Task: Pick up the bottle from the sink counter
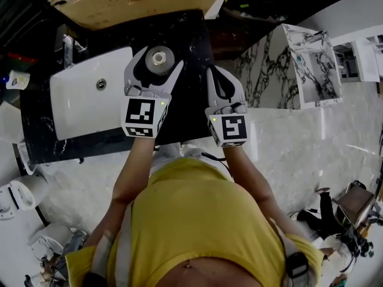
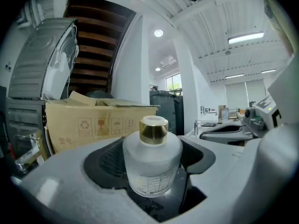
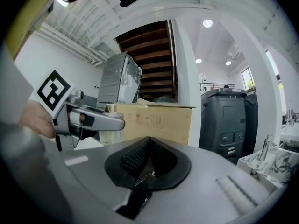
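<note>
while the left claw (image 1: 159, 60) gapes around the frosted bottle (image 2: 152, 164) standing on the black desk (image 1: 192, 36), the right claw (image 3: 145, 158) at its 3 o'clock is pressed closed on nothing, white sink (image 1: 78, 109) at the bottle's 9 o'clock, cardboard box (image 1: 131, 2) at 12.

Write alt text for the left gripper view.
A round frosted-glass bottle with a gold cap stands between the grey jaws of the left hand-held gripper, black pads flanking its sides. Behind it sit a brown cardboard box and a dark grey bin.
</note>
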